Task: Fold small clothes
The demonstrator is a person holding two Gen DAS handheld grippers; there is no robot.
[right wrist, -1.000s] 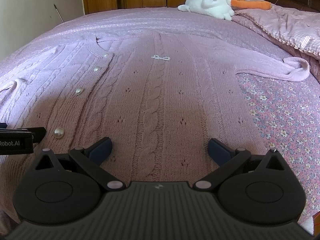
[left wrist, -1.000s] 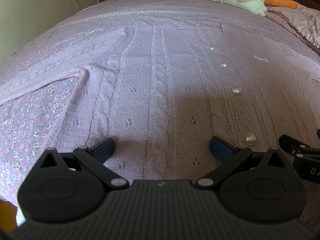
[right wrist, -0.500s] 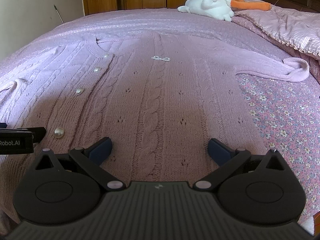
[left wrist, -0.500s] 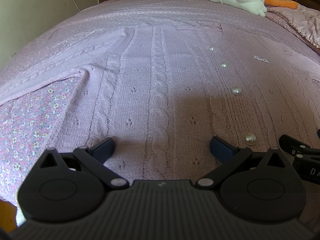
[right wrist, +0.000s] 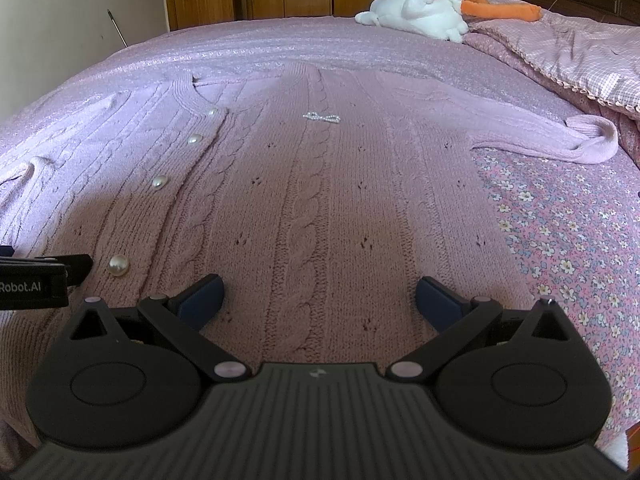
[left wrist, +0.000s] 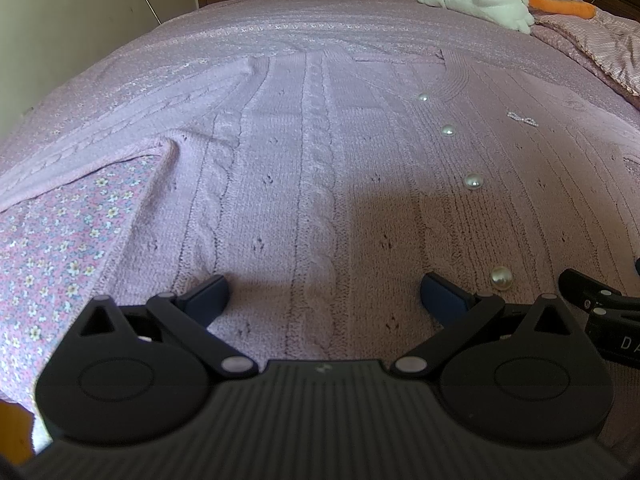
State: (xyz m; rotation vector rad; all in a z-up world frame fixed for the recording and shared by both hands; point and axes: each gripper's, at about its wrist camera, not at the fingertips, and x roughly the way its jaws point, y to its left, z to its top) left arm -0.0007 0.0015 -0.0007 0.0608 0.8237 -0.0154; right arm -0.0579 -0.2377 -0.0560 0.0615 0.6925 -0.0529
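Lying flat on the bed (right wrist: 280, 40), the cardigan (right wrist: 312, 208) was met at its hem by left gripper (left wrist: 324, 296) and right gripper (right wrist: 318, 292), fingers spread, empty; both hem corners were best pinched evenly.

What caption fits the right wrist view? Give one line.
Open right tongs over a pink cardigan spread flat on the bed.

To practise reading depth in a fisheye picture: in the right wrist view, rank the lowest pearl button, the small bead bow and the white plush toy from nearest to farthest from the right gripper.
From the right gripper, open over the cardigan:
1. Lowest pearl button, just ahead, to its left.
2. Bead bow, mid-cardigan, straight ahead.
3. White plush toy, far end of the bed, ahead and right.
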